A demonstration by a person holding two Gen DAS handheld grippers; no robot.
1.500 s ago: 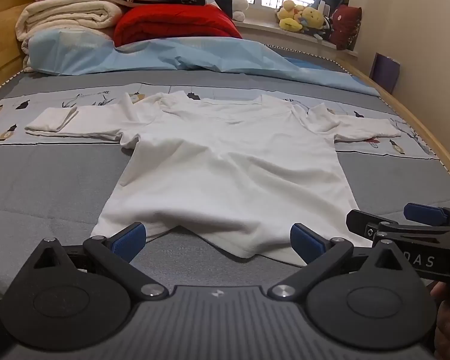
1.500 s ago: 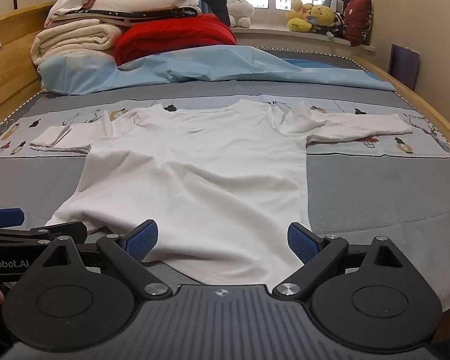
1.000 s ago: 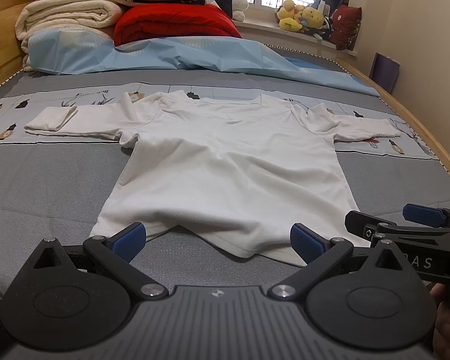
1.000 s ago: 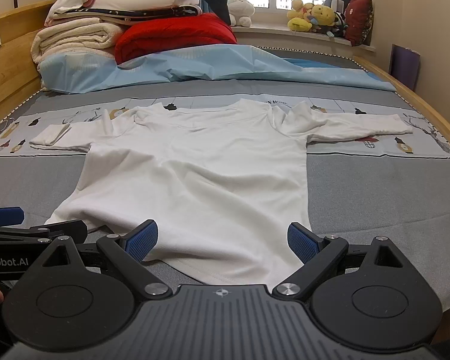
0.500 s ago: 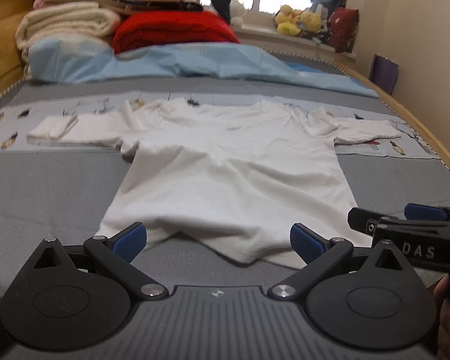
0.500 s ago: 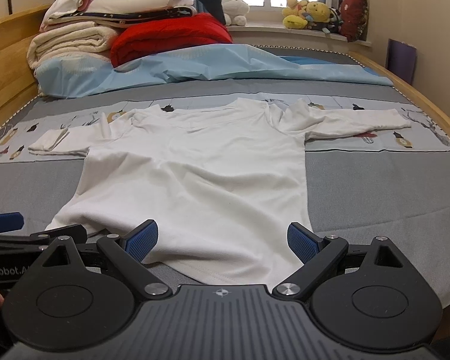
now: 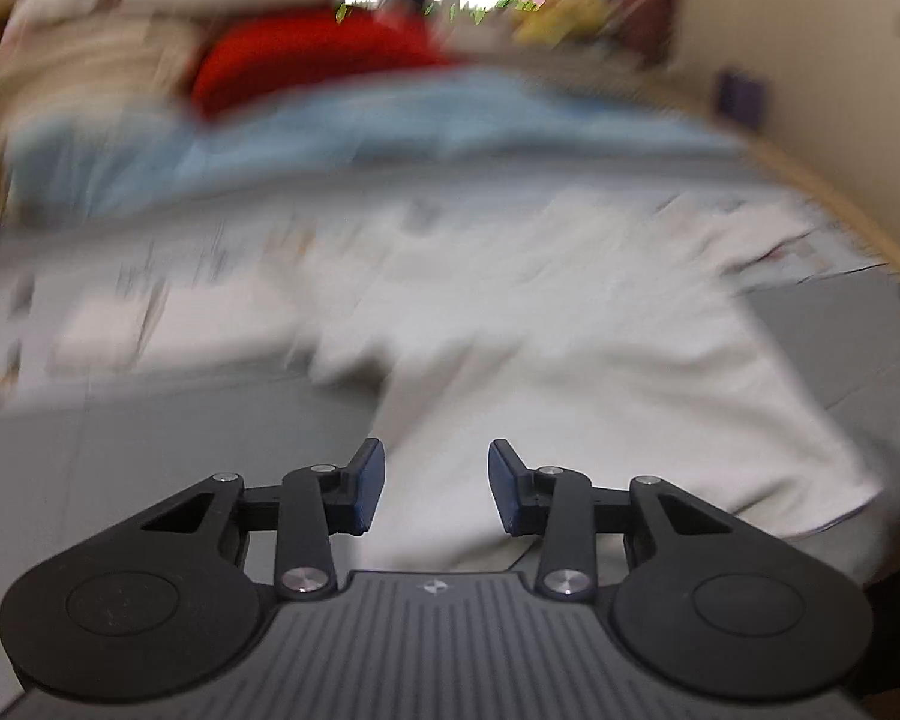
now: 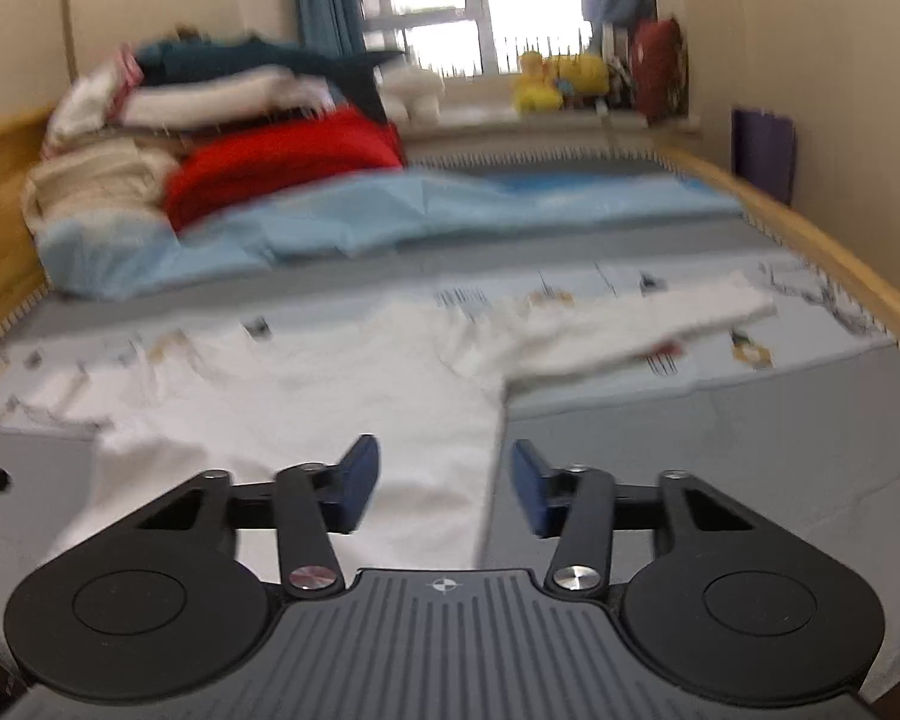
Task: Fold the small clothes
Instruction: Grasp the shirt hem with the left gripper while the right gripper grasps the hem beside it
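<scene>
Jaws of the left gripper [image 7: 431,489] and right gripper [image 8: 445,492] have just been closing, half-narrowed and empty, above the flat white cotton T-shirt [image 8: 342,396].

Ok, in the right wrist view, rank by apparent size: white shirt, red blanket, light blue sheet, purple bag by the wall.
1. white shirt, nearest the camera
2. light blue sheet
3. red blanket
4. purple bag, farthest, so truly unsure

Each gripper [image 7: 431,489] [image 8: 444,489] has black linkage arms, silver screws, blue pads and a ribbed grey body.
</scene>
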